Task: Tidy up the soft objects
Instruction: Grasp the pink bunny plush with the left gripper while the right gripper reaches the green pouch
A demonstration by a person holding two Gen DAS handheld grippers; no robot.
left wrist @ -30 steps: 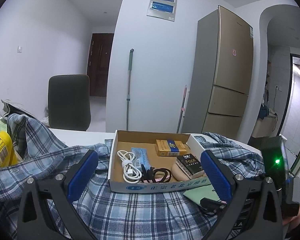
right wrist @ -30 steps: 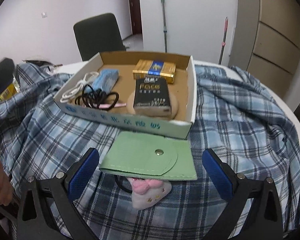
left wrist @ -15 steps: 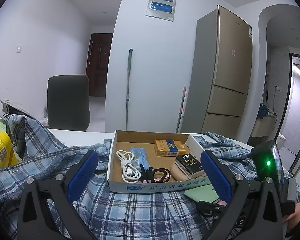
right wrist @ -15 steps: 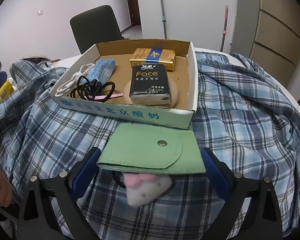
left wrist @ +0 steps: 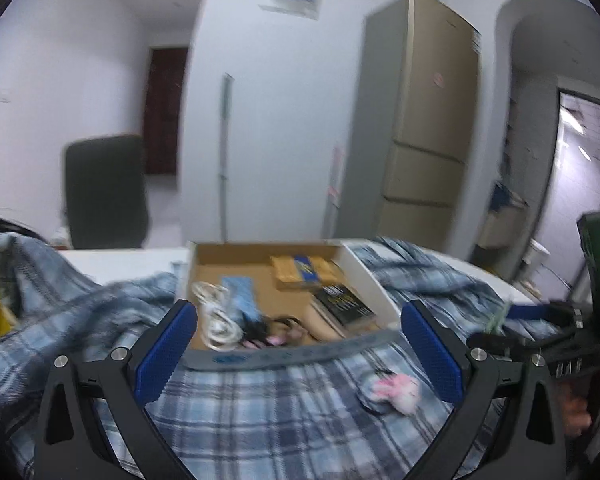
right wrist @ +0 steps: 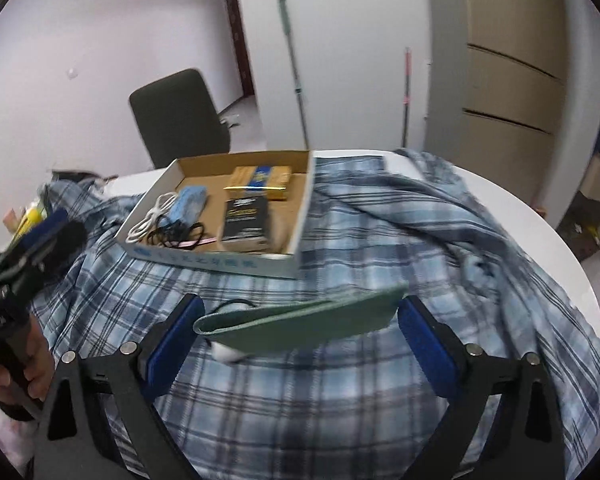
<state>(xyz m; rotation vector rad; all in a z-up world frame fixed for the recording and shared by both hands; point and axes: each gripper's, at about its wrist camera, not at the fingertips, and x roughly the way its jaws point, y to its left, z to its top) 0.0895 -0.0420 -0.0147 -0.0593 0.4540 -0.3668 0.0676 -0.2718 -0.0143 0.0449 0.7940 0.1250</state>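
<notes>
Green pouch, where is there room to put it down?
The green pouch fits best on the plaid shirt right of the cardboard box, out toward the bare white table. There is also open shirt in front of the box, beside the pink toy. The box is crowded: white cable, black pack.

From my feed I see pale white walls, a dark wooden door (left wrist: 162,110) down a hallway, and a dark chair (left wrist: 106,192) behind the white round surface (right wrist: 540,232). A tall beige refrigerator (left wrist: 428,120) stands right, a mop (right wrist: 294,68) leaning on the wall beside it.
</notes>
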